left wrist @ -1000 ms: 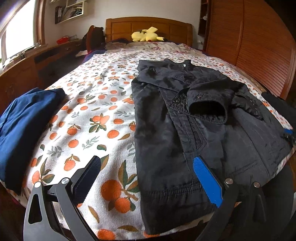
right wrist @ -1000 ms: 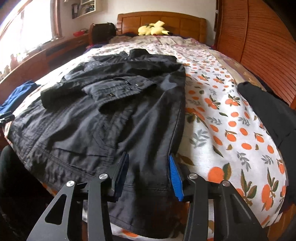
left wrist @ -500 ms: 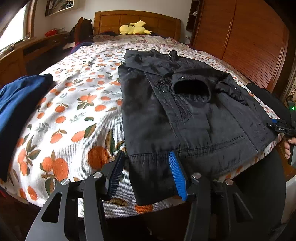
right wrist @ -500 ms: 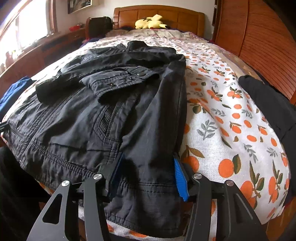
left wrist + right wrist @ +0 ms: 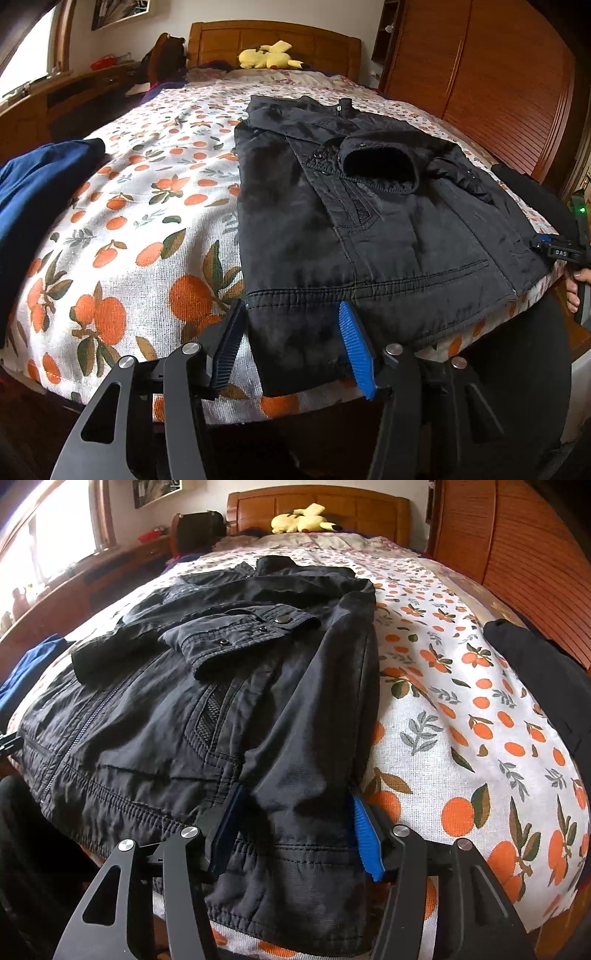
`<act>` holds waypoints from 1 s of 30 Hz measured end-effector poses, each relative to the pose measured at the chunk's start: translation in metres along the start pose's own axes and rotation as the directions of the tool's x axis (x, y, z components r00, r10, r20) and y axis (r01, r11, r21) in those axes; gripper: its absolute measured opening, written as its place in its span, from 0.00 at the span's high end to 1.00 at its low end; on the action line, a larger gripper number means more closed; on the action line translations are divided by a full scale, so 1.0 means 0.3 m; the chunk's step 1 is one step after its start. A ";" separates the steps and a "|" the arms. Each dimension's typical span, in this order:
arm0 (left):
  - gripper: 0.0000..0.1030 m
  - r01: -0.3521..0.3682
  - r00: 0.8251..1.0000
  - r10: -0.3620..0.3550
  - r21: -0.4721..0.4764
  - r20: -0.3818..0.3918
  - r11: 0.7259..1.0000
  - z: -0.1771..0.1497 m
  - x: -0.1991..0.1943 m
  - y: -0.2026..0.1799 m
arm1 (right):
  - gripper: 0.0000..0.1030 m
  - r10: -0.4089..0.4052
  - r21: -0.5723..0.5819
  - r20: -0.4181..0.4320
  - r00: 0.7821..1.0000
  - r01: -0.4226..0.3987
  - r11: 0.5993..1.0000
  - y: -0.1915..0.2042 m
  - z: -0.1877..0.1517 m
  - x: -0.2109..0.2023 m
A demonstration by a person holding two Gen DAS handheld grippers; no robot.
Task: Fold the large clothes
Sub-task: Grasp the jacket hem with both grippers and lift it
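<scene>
A black jacket (image 5: 369, 229) lies front up on the orange-print bed sheet (image 5: 147, 206), sleeves folded across its chest, hem hanging over the foot edge. My left gripper (image 5: 291, 347) is open, its fingers straddling the hem's left corner. My right gripper (image 5: 291, 830) is open around the hem's right corner of the jacket (image 5: 229, 709), the fabric lying between the pads. The right gripper also shows at the far right of the left wrist view (image 5: 554, 251).
A blue garment (image 5: 33, 192) lies at the bed's left edge. Another black garment (image 5: 546, 679) lies at the right edge. A yellow plush (image 5: 269, 55) sits by the wooden headboard. A wooden wardrobe (image 5: 498, 74) stands on the right, a desk on the left.
My left gripper moved right to the jacket's left hem corner and its fingers narrowed around it. My right gripper pushed forward so the hem lies deeper between its fingers.
</scene>
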State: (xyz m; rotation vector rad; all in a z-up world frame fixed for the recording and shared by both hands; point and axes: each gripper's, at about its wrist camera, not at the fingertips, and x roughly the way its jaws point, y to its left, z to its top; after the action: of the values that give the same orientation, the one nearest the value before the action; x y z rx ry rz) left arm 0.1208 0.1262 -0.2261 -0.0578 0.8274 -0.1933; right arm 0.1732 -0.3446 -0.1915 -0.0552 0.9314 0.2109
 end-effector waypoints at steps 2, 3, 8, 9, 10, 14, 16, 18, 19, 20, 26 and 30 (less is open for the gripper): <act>0.53 -0.002 1.000 0.002 -0.008 -0.004 1.000 0.006 -0.001 -0.004 | 0.57 0.000 -0.005 0.010 1.000 0.000 1.000 0.005 -0.002 -0.005; 0.59 -0.003 1.000 0.003 -0.015 -0.004 1.000 0.011 -0.006 -0.005 | 0.70 0.000 -0.008 0.015 1.000 0.000 1.000 0.007 -0.002 -0.009; 0.95 0.005 1.000 -0.005 -0.003 0.011 1.000 0.053 -0.057 -0.023 | 0.87 0.046 -0.028 0.066 0.997 -0.044 0.999 0.007 0.026 -0.068; 0.96 0.007 1.000 -0.007 0.001 0.028 1.000 0.067 -0.078 -0.034 | 0.91 0.056 -0.032 0.094 0.994 -0.053 0.998 0.010 0.036 -0.093; 0.96 0.006 0.999 -0.006 0.004 0.039 1.000 0.079 -0.094 -0.041 | 0.94 0.061 -0.033 0.120 0.991 -0.057 0.998 0.013 0.047 -0.119; 0.97 0.023 0.992 -0.025 0.019 0.126 1.000 0.173 -0.200 -0.087 | 0.95 0.077 -0.038 0.227 0.971 -0.071 0.997 0.031 0.125 -0.247; 0.98 0.023 0.981 -0.028 0.028 0.191 0.999 0.242 -0.267 -0.114 | 0.96 0.079 -0.047 0.266 0.961 -0.069 0.997 0.037 0.176 -0.301; 0.98 0.020 0.970 -0.031 0.045 0.240 0.999 0.304 -0.329 -0.140 | 0.96 0.079 -0.049 0.301 0.950 -0.068 0.996 0.040 0.222 -0.351; 0.98 0.017 0.965 -0.031 0.055 0.259 0.998 0.332 -0.354 -0.153 | 0.96 0.086 -0.044 0.321 0.943 -0.075 0.996 0.037 0.253 -0.386; 0.98 0.017 0.955 -0.034 0.061 0.294 0.998 0.373 -0.399 -0.167 | 0.96 0.093 -0.042 0.340 0.936 -0.084 0.996 0.036 0.284 -0.426; 0.98 -0.008 0.903 -0.029 0.085 0.428 0.996 0.511 -0.616 -0.230 | 0.96 0.100 -0.094 0.468 0.878 -0.063 0.994 0.050 0.381 -0.678; 0.98 -0.023 0.869 -0.031 0.104 0.493 0.994 0.475 -0.764 -0.280 | 0.96 0.081 -0.133 0.521 0.850 -0.013 0.991 0.075 0.350 -0.823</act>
State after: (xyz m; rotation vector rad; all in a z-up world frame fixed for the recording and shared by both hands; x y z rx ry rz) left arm 0.0619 0.0847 0.0471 -0.0067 0.3011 -0.2145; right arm 0.1090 -0.3467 0.0700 -0.0856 0.3678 0.3117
